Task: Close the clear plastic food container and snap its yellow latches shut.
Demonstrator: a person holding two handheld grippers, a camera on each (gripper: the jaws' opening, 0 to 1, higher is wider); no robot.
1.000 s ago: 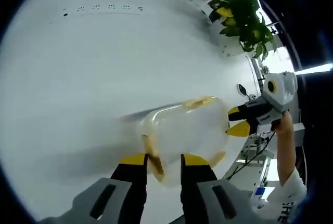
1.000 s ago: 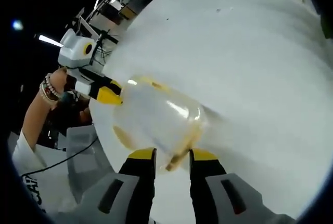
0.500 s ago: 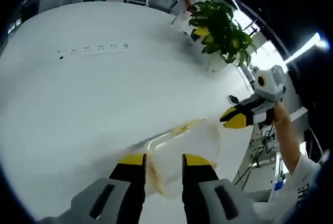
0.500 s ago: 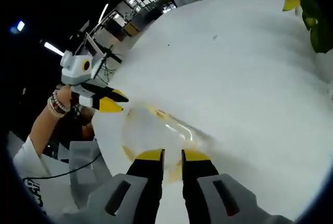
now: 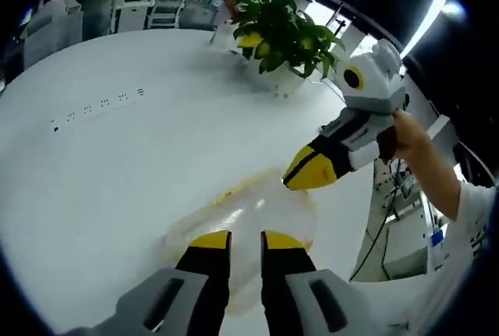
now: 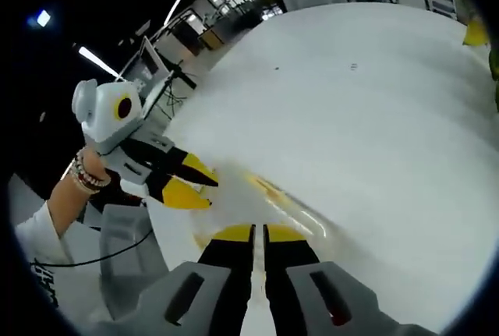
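A broad white table [image 5: 117, 164] fills the room's foreground, with a potted plant [image 5: 284, 32] at one o'clock. In the left gripper view, the left gripper [image 5: 243, 240] has its jaws nearly together above the clear container [image 5: 234, 215]; the right gripper [image 5: 308, 168] hovers at two o'clock.

In the right gripper view, the right gripper [image 6: 258, 232] is almost closed over the container [image 6: 265, 199], with the left gripper [image 6: 187, 184] at nine o'clock. Press each yellow latch squarely, steadying the opposite side. No legible writing.
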